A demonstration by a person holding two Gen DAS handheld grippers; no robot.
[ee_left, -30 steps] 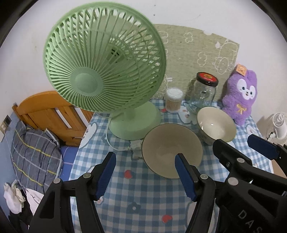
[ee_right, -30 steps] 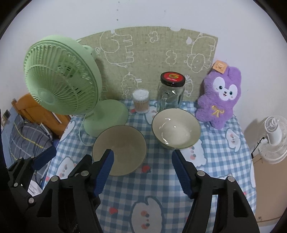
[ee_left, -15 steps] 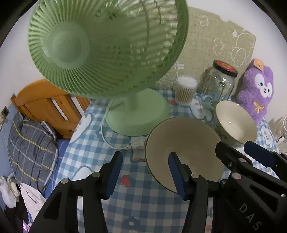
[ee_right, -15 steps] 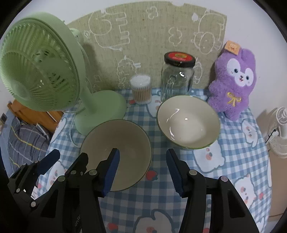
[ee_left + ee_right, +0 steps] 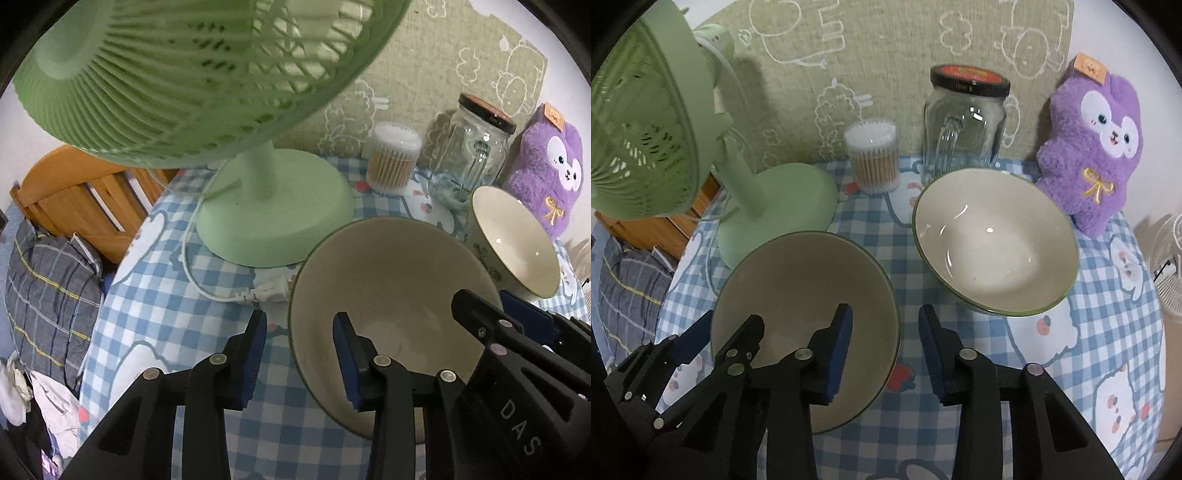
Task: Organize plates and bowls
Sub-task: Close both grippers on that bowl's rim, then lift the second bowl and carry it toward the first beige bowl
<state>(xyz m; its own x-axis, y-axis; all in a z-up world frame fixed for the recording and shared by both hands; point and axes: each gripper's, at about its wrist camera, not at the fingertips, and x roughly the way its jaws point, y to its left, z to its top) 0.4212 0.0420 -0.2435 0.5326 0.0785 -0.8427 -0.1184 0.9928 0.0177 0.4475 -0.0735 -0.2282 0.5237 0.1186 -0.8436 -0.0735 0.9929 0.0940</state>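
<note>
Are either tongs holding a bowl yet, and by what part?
Nothing held yet. Both tongs, left and right, are closing astride opposite rims of the nearer bowl.

a table (image 5: 1108, 317) with a blue-and-white checked cloth carries two bowls: a near bowl (image 5: 798, 280) and a glossy far bowl (image 5: 997, 243), apart. behind them stand a green fan (image 5: 775, 206), a tub of cotton swabs (image 5: 873, 158), a glass jar (image 5: 964, 125) and a purple plush toy (image 5: 1097, 147).
</note>
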